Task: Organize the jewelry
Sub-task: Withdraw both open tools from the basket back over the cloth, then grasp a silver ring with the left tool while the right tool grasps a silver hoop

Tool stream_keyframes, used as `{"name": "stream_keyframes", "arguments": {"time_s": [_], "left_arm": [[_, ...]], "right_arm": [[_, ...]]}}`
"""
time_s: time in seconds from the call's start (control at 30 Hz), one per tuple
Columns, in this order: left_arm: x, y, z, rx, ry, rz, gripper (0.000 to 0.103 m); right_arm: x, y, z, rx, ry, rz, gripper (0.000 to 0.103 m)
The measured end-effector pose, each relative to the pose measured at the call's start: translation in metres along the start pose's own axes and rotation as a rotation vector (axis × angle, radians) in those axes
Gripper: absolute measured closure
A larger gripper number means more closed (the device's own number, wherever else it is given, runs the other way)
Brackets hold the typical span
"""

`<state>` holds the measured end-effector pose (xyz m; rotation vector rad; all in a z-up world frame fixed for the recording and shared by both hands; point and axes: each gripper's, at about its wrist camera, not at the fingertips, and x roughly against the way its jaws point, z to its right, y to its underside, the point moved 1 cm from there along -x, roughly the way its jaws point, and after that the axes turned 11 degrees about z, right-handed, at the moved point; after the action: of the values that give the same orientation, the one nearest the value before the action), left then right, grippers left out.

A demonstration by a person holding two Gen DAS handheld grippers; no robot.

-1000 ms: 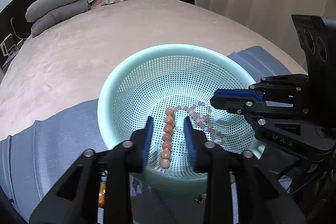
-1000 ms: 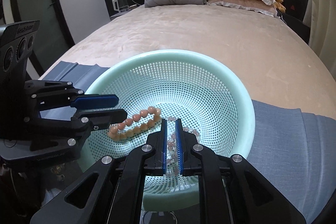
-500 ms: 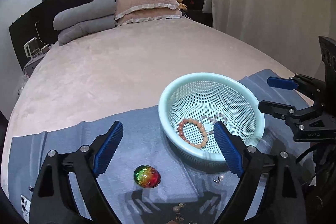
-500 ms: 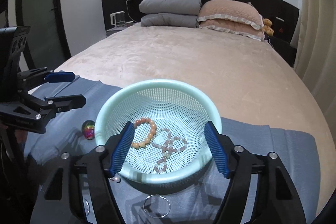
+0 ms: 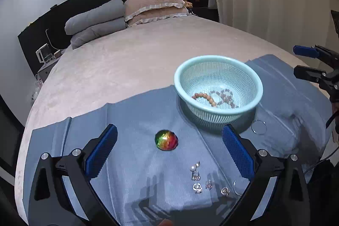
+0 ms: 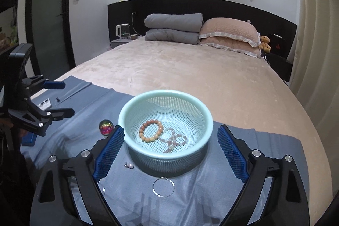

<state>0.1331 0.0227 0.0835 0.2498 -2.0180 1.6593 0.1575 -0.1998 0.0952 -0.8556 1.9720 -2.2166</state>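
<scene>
Both bracelets (image 6: 150, 130) lie in the basket (image 6: 127, 120) at frame centre, so the left gripper (image 5: 169, 151) and right gripper (image 6: 169, 150), just opened wide, are held empty over the cloth (image 6: 190, 194).

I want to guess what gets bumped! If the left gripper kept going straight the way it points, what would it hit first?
Probably the rainbow-coloured ball. It lies on the blue cloth straight ahead of the open, empty left gripper, between its fingers. The mint basket sits farther off, to the right. Depth is hard to judge here.

I see a round orange bead bracelet (image 6: 151, 130) lying flat in the mint mesh plastic basket (image 6: 135, 111), a pale pink bead bracelet (image 6: 174, 139) touching it at four o'clock.
</scene>
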Motion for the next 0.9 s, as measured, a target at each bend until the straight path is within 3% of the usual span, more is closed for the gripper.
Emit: {"name": "stream_keyframes", "arguments": {"time_s": [0.23,0.4,0.57,0.67,0.9], "left_arm": [[-0.005,0.055,0.002,0.045,0.011,-0.094,0.006],[-0.014,0.085,0.008,-0.005,0.006,-0.136,0.006],[-0.021,0.097,0.015,-0.058,0.006,-0.155,0.008],[-0.028,0.104,0.015,-0.05,0.013,-0.186,0.016],[-0.04,0.113,0.025,-0.074,0.046,-0.208,0.025]], "right_arm": [[0.001,0.051,-0.011,-0.052,0.021,-0.044,0.018],[-0.013,0.085,-0.022,-0.044,0.011,-0.108,0.018],[-0.029,0.103,-0.023,-0.075,0.013,-0.143,0.018],[-0.04,0.112,-0.022,-0.103,0.011,-0.169,0.018],[-0.062,0.133,-0.02,-0.132,0.032,-0.206,0.019]]}}
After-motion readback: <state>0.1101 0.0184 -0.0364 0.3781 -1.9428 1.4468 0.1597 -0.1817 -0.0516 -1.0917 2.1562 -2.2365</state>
